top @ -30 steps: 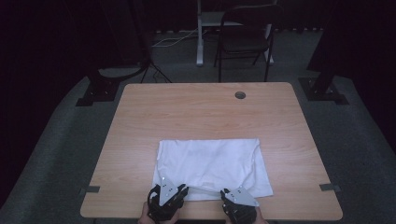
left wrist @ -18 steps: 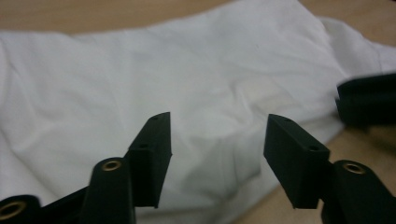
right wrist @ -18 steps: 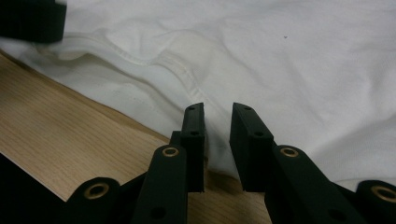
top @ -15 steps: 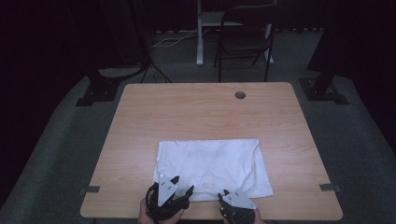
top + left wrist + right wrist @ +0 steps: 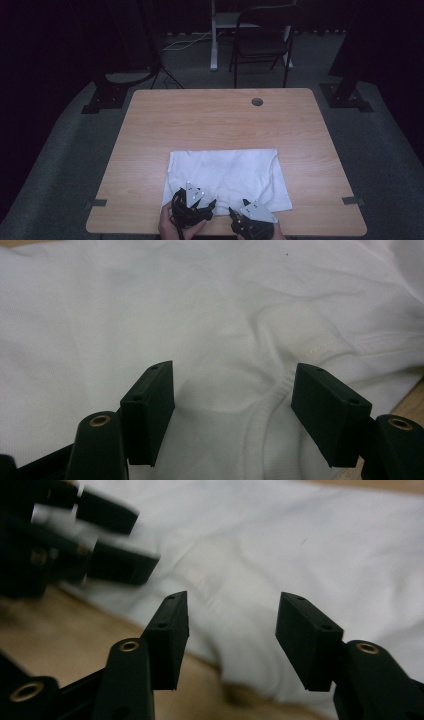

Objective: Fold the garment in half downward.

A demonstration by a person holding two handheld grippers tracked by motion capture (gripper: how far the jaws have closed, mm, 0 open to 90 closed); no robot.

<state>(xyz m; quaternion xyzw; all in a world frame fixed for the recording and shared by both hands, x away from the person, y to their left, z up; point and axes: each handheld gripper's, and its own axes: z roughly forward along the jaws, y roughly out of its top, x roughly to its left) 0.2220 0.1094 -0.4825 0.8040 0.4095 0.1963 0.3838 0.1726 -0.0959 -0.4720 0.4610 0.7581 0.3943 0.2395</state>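
A white garment [image 5: 227, 175] lies folded flat on the near half of the wooden table [image 5: 220, 120]. My left gripper [image 5: 212, 204] sits over its near edge. Its jaws have just been opening and stand wide apart, above the ribbed collar seam [image 5: 272, 395], with nothing pinched between them. My right gripper [image 5: 232, 213] is close beside it at the front edge of the garment [image 5: 300, 540]. Its jaws have also just been opening, and the gap between them is free. The right gripper view catches the left gripper [image 5: 110, 535] blurred at the upper left.
A round cable hole [image 5: 257, 102] is at the table's far right. Tape marks [image 5: 96, 203] [image 5: 352, 200] sit near both front corners. A folding chair [image 5: 262, 40] and black stands are on the floor beyond the table.
Both grippers' jaws have opened off the garment's near edge. The left gripper has shifted a little to the right; the right one has stayed put.
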